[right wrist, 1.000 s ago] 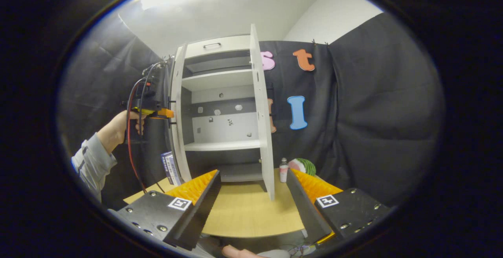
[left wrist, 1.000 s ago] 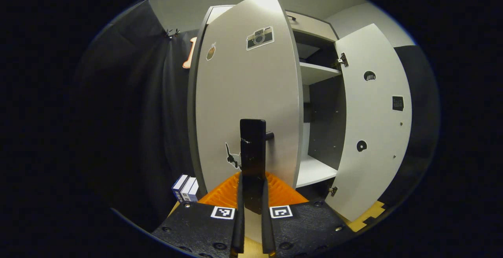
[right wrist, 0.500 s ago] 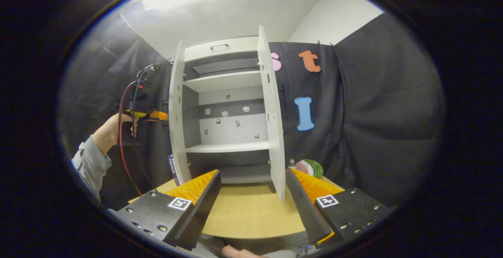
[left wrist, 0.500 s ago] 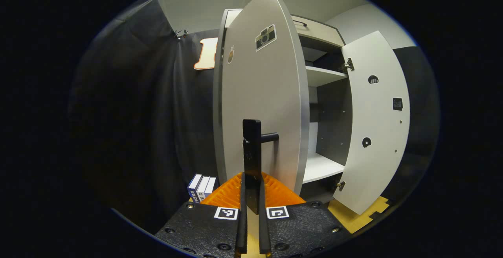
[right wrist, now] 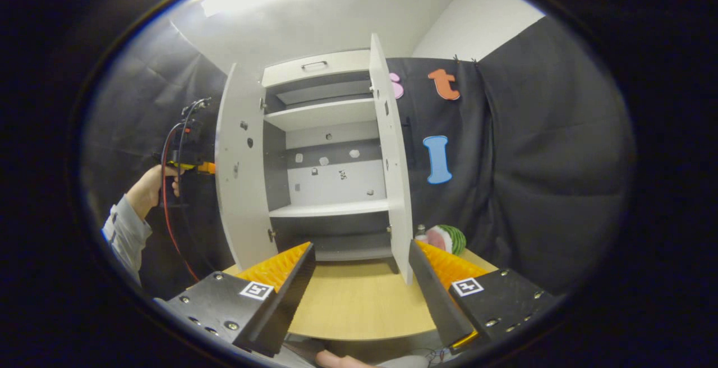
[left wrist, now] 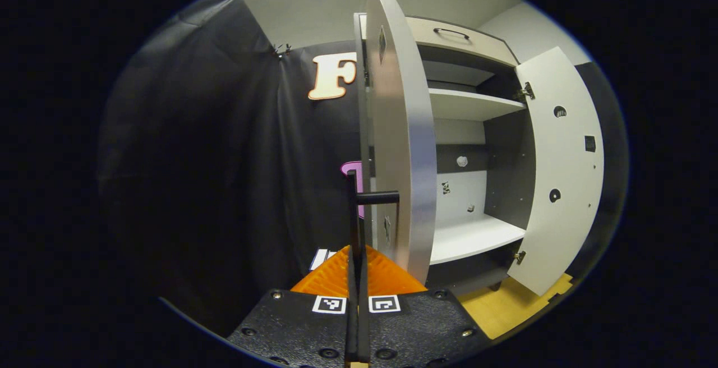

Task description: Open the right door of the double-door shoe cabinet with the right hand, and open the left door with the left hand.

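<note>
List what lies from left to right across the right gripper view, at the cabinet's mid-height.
Hand → left gripper → left door → cabinet's back wall → right door → black cloth.

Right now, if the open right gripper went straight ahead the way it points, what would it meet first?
Probably nothing at once: the right gripper points over the bare wooden tabletop toward the white shoe cabinet's open lower interior. Depth is uncertain.

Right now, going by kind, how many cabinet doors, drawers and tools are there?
Cabinet doors: 2, the left door and the right door, both swung open
Drawers: 1, the drawer above the doors
Tools: 2, the left tool shut on the left door's handle, and the right tool open
Total: 5
</note>
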{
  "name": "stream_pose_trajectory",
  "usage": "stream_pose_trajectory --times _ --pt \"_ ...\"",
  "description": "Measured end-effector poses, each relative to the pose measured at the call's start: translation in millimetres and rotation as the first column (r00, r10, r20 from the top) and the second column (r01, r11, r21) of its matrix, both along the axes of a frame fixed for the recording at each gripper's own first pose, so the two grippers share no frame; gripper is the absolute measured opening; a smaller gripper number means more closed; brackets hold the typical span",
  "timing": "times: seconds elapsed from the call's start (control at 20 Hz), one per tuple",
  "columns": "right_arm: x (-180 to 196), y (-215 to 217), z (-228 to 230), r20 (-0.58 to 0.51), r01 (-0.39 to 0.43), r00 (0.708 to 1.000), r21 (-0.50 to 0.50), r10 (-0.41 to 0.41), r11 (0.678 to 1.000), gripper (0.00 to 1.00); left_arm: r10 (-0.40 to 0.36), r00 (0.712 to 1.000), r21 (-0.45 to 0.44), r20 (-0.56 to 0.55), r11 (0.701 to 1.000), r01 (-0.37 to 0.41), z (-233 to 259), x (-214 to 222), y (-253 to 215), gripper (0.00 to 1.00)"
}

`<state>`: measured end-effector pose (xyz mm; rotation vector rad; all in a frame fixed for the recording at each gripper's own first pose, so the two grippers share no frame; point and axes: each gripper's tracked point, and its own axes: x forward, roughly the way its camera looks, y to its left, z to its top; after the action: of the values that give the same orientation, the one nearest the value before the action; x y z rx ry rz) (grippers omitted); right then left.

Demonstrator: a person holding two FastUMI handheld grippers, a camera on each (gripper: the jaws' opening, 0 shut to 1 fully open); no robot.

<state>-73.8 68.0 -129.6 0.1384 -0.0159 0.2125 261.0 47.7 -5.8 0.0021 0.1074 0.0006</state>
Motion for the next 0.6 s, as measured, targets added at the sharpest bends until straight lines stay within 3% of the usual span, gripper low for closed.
stream_pose_trajectory --times 0.1,0.3,0.45,0.6 --pt "1.5 0.3 -2.7 -0.003 -0.001 1.0 0.0 0.001 1.0 1.0 -0.052 0.999 -0.046 0.015 0.998 0.053 -1.3 2.6 -12.6 0.0" --pt "2.9 3.8 -5.0 -0.001 -0.005 1.0 -0.02 0.005 1.0 1.0 -0.097 0.995 0.028 0.03 0.995 0.096 -2.3 -5.2 -6.8 0.02" --pt "-0.6 7.1 -2.8 0.007 -0.007 1.0 -0.025 0.007 1.0 1.0 -0.069 0.996 0.041 0.049 0.997 0.067 2.7 -17.0 -5.4 0.12" --pt "-0.3 9.1 -1.7 0.008 -0.007 1.0 -0.017 0.007 1.0 1.0 -0.032 0.996 0.048 0.086 0.998 0.028 10.1 -35.0 -5.7 0.75"
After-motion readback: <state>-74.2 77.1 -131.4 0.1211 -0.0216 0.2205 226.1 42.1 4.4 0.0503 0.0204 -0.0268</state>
